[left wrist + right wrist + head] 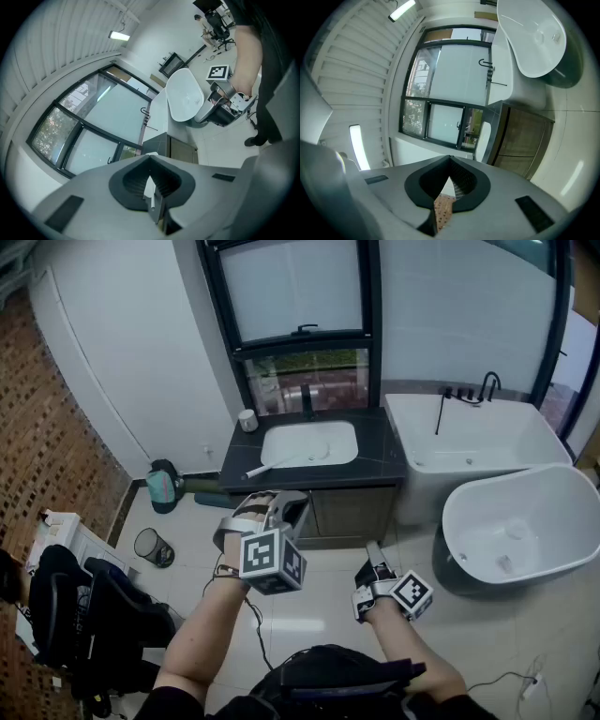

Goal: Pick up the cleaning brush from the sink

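Note:
The cleaning brush (271, 465), with a long white handle, lies across the front left rim of the white sink (309, 427) set in a dark counter. My left gripper (292, 501) is held in the air in front of the cabinet, below the brush and apart from it. Its jaws stand together with nothing between them. My right gripper (372, 552) hangs lower and to the right, over the floor, also shut and empty. The left gripper view has its own shut jaws (150, 159) and the right gripper (224, 99). The right gripper view shows shut jaws (450, 160) and the sink (484, 136).
A black faucet (307, 401) and a white cup (247, 420) stand on the counter (384, 465). A built-in bathtub (469, 437) and a freestanding tub (525, 521) fill the right side. On the left are a waste bin (148, 547), a green bag (164, 486) and a black chair (84, 615).

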The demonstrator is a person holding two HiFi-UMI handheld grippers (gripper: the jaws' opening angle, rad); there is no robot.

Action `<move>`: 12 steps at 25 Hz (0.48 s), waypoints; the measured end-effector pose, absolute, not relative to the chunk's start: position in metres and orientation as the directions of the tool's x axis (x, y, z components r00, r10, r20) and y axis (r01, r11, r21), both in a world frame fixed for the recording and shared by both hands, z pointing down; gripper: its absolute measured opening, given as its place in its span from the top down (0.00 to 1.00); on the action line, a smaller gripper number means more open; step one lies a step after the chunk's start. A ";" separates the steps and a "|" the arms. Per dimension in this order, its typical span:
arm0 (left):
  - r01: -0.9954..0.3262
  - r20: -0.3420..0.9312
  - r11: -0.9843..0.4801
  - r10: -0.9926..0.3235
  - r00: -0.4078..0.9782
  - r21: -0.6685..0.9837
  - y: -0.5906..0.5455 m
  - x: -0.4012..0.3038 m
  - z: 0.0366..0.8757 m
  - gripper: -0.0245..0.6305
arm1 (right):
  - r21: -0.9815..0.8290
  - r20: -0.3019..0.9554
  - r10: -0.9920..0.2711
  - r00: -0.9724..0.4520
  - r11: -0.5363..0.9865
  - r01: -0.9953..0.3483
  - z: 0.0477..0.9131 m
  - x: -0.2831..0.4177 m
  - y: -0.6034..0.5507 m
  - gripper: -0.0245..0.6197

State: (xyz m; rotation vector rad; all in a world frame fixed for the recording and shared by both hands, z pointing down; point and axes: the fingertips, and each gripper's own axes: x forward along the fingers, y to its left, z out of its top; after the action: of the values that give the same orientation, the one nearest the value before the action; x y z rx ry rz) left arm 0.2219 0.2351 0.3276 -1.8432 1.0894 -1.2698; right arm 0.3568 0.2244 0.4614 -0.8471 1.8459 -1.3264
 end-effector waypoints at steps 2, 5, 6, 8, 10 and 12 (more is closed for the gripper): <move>-0.280 0.406 -0.445 -0.894 0.188 -0.851 0.232 0.226 0.325 0.96 | -0.956 -0.141 -0.825 -0.547 0.257 -0.141 0.452 0.364 0.220 0.96; -0.299 0.403 -0.440 -0.898 0.177 -0.847 0.227 0.230 0.320 0.96 | -0.948 -0.148 -0.810 -0.568 0.280 -0.152 0.433 0.369 0.214 0.96; -0.307 0.408 -0.443 -0.896 0.174 -0.842 0.224 0.230 0.319 0.96 | -0.946 -0.171 -0.800 -0.575 0.296 -0.131 0.425 0.368 0.211 0.96; -0.322 0.418 -0.451 -0.893 0.168 -0.832 0.216 0.228 0.320 0.96 | -0.943 -0.216 -0.779 -0.589 0.323 -0.081 0.414 0.365 0.201 0.96; -0.334 0.429 -0.458 -0.889 0.162 -0.824 0.205 0.223 0.326 0.96 | -0.939 -0.232 -0.766 -0.600 0.337 -0.067 0.410 0.361 0.187 0.96; -0.333 0.438 -0.465 -0.885 0.156 -0.820 0.191 0.212 0.334 0.96 | -0.933 -0.223 -0.765 -0.604 0.348 -0.096 0.410 0.356 0.171 0.96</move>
State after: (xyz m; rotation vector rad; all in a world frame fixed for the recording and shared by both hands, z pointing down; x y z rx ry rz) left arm 0.2118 0.1914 0.3342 -1.8858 1.1558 -1.2982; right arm 0.3562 0.1711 0.4102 -0.7503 1.9463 -1.2834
